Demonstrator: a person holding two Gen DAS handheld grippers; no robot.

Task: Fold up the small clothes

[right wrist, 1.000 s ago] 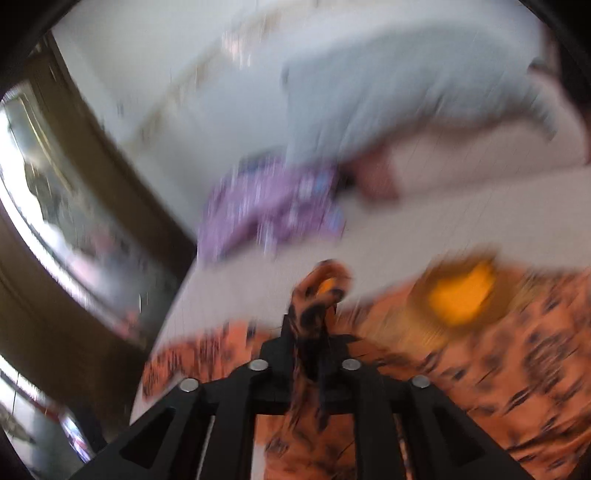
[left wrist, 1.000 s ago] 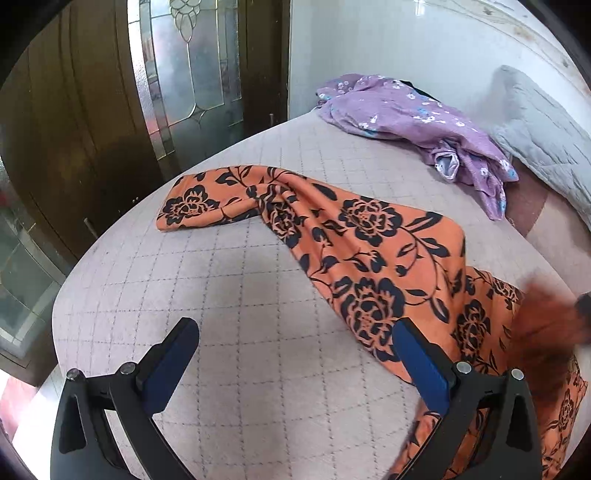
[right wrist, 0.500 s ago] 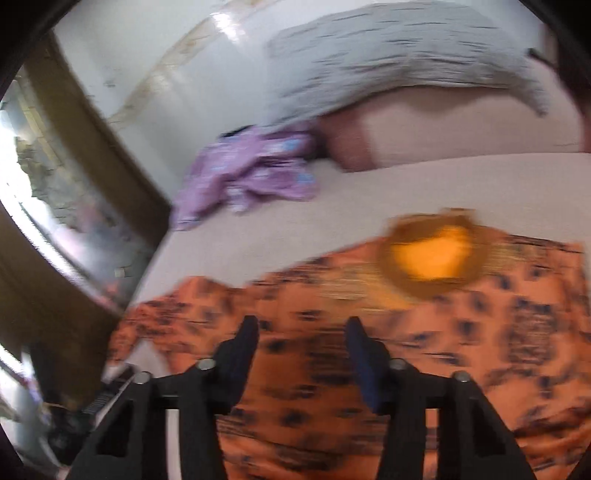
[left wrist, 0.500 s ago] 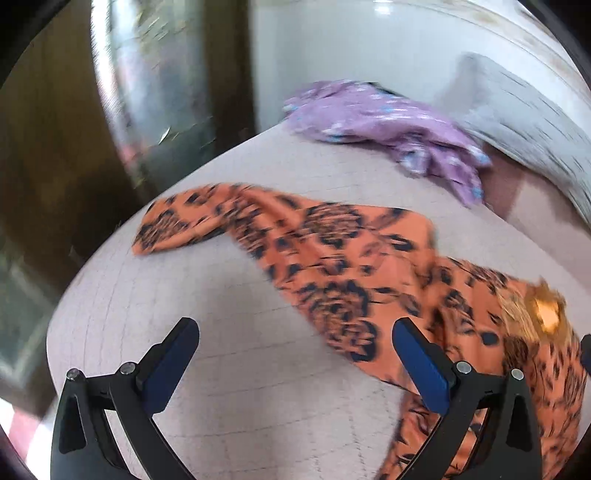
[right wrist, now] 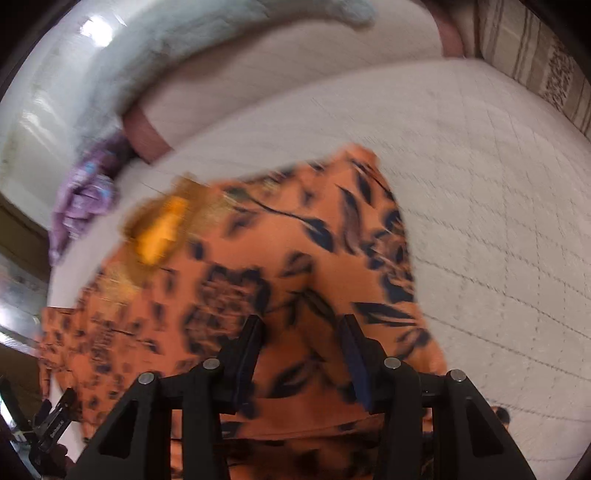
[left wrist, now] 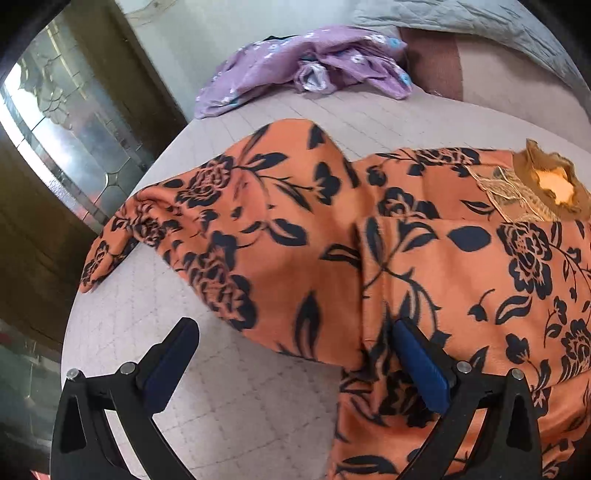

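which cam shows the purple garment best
The left wrist view. The purple garment lies there sharp and nearly whole, crumpled at the far side of the bed, its pale flower print readable. The right wrist view catches only a blurred purple patch at its left edge.

The right wrist view is smeared by motion: the orange black-flowered garment [right wrist: 280, 266] shows blotchy petals, its yellow-lined neck opening [right wrist: 159, 236] a bright streak. Far left, the crumpled purple flowered cloth [right wrist: 81, 199] is a blur. In the left wrist view, the garment runs off the right and bottom edges, and the grey quilted blanket [left wrist: 461, 18] is cut by the top edge.
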